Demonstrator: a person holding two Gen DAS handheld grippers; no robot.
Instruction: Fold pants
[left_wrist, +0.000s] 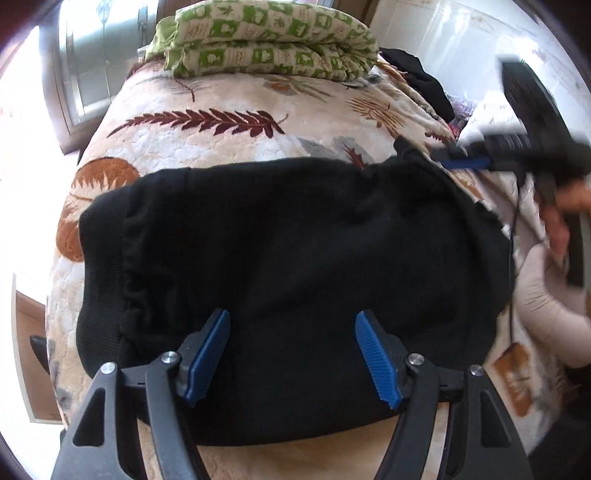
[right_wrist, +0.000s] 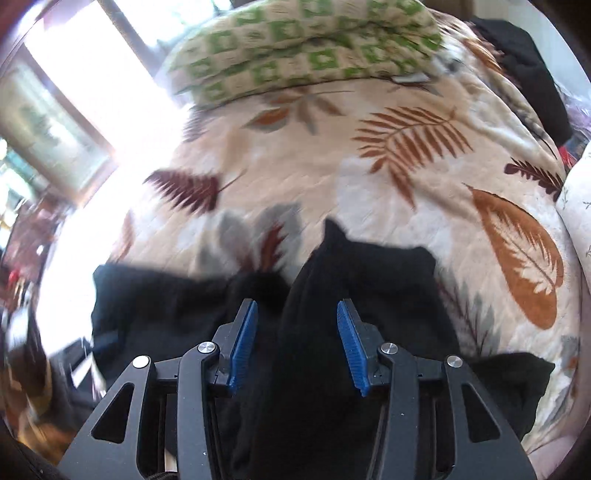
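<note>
We see the pants (left_wrist: 288, 266) lying folded into a broad black bundle across the bed (left_wrist: 229, 96), on its leaf-patterned blanket (left_wrist: 221, 140). From the left wrist view, the left tool (left_wrist: 292, 356) hangs just above the near part of the bundle, its blue pads (left_wrist: 208, 354) spread wide with nothing pinched between them (released, then). The ribbed waistband (left_wrist: 99, 280) sits at the bundle's left end.

At the right edge of that view the right tool (left_wrist: 466, 161) shows blurred, near the far right corner of the pants, with a hand (left_wrist: 561, 218) on its grip and a pale sleeve (left_wrist: 546, 302) below. In the right wrist view this right tool (right_wrist: 297, 343) stands partly parted over black cloth; a fold of the pants (right_wrist: 332, 280) runs between the pads, but they do not press on it, so we read it as released.

A green-and-cream checked quilt (left_wrist: 266, 44) lies folded at the far end of the bed, and more dark clothing (left_wrist: 417, 77) lies beside it to the right.
</note>
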